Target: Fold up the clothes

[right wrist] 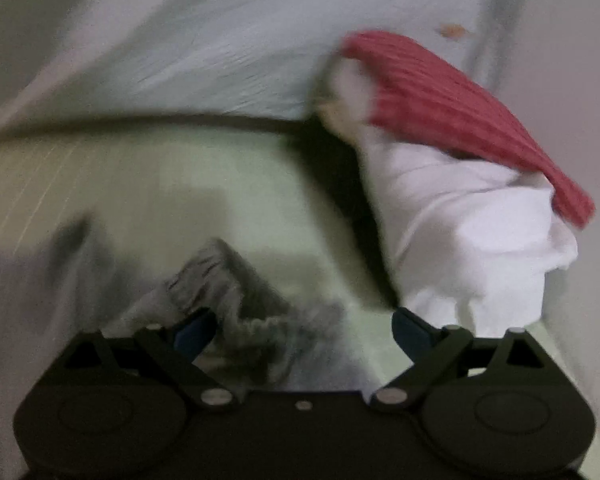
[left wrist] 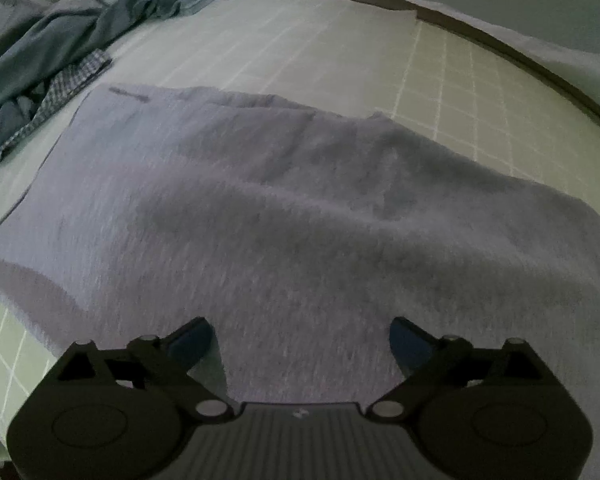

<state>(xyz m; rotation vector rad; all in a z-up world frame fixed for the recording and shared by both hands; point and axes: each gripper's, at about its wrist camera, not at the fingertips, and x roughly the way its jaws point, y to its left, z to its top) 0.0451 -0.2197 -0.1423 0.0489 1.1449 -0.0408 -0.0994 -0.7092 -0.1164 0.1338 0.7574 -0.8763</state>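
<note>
A grey garment lies spread flat on the green grid-patterned sheet, filling the middle of the left wrist view. My left gripper hovers open over its near part, nothing between the fingers. In the blurred right wrist view, a gathered grey edge of the garment with an elastic hem bunches up just ahead of my right gripper. That gripper is open, its left fingertip next to the bunched cloth, not clamped on it.
A dark green-grey heap of clothes with a checked piece lies at the far left. A white cloth under a red ribbed garment sits at the right. A pale sheet rises behind.
</note>
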